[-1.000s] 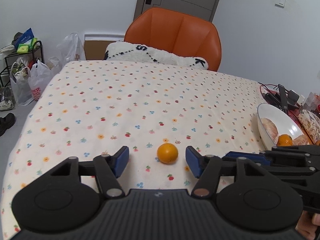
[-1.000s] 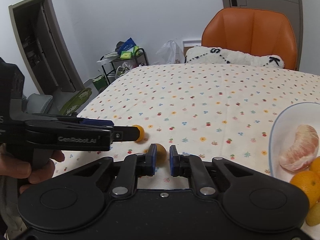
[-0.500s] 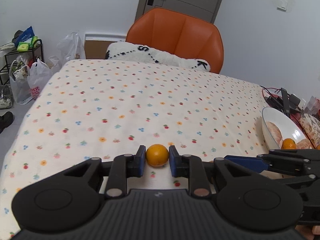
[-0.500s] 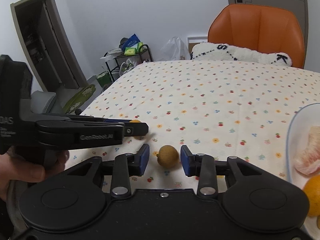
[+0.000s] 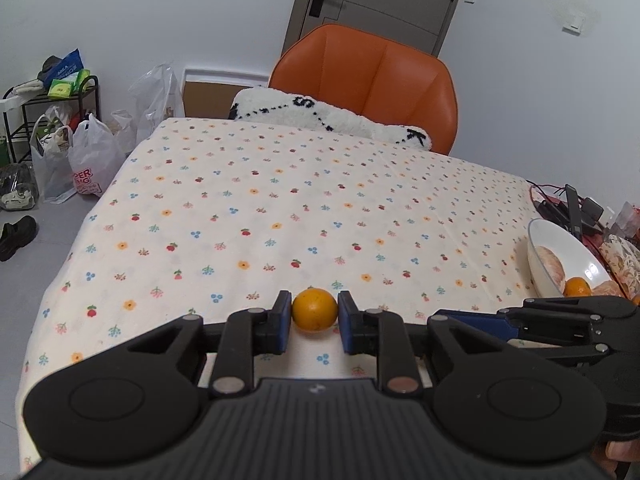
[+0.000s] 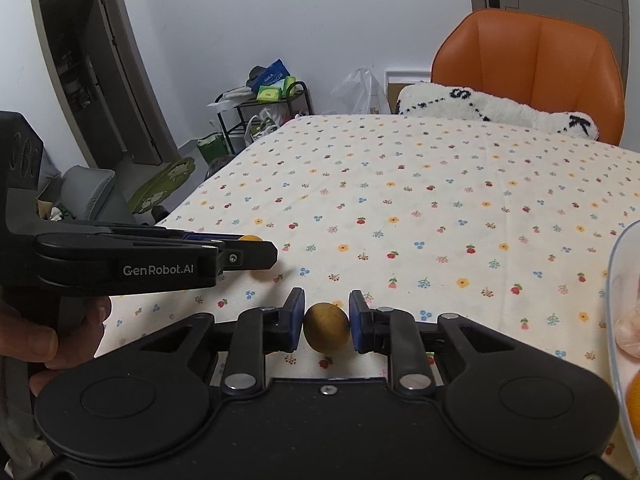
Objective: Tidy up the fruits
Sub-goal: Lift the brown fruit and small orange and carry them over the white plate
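Left wrist view: left gripper (image 5: 314,322) sits low centre of frame, both blue pads touching the sides of a small orange (image 5: 314,314), so it is clamped on that fruit. Whether the orange rests on the floral tablecloth (image 5: 280,208) or is just lifted, can't tell. White bowl (image 5: 560,256) sits at the right edge of frame, already holding a peeled segment and at least 1 orange.

Right wrist view: right gripper (image 6: 326,326) at lower centre, pads pressed on a brownish-yellow round fruit (image 6: 326,327), gripping it. Left gripper shows here side-on at mid left of frame, held by a hand (image 6: 48,344), orange tip peeking out past its fingers. Bowl rim cuts in at the far right edge.

Step in hand, as I judge it: both fruits are gripped, next is the carry to the bowl. To do it well:
- Keep squeeze steady; both fruits are round and held only at their widest line, so they could roll out if the grip tilts.
- Lift straight up first, clear the cloth.
- The 2 grippers are near each other; send 1 at a time to the bowl, right first since it is nearer.
- Lower inside the rim before opening, beside the fruit there.
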Motion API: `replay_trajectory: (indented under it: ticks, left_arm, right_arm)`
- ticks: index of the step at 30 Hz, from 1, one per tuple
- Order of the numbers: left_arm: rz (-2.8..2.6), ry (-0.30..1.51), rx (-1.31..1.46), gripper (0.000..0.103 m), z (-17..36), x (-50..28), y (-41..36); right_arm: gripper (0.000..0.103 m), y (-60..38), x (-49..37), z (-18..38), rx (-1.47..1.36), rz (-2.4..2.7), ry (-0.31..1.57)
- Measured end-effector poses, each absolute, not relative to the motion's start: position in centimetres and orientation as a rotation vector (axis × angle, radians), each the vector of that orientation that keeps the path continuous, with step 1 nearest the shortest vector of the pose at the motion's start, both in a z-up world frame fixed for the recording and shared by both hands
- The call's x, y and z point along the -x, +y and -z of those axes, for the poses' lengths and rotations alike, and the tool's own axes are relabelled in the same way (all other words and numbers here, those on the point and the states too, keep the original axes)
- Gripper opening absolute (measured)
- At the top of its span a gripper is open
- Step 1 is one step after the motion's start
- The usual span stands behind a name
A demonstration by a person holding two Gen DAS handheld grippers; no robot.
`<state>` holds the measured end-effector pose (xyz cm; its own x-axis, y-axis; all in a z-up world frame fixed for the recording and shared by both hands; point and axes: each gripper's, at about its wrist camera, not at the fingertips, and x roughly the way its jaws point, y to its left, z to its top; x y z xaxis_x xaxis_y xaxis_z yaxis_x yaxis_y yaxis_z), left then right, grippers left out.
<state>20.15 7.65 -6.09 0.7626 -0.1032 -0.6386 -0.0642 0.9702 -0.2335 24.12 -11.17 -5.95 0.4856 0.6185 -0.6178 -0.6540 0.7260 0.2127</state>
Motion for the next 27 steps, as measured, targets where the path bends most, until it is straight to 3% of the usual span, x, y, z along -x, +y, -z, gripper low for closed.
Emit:
replay_trajectory:
  ticks: [27]
  left_arm:
    - [0.073, 0.63, 0.208, 0.023, 2.6, -16.8, 2.4]
  right_arm:
    - [0.023, -17.5, -20.7, 3.3, -0.002, -0.71, 0.635]
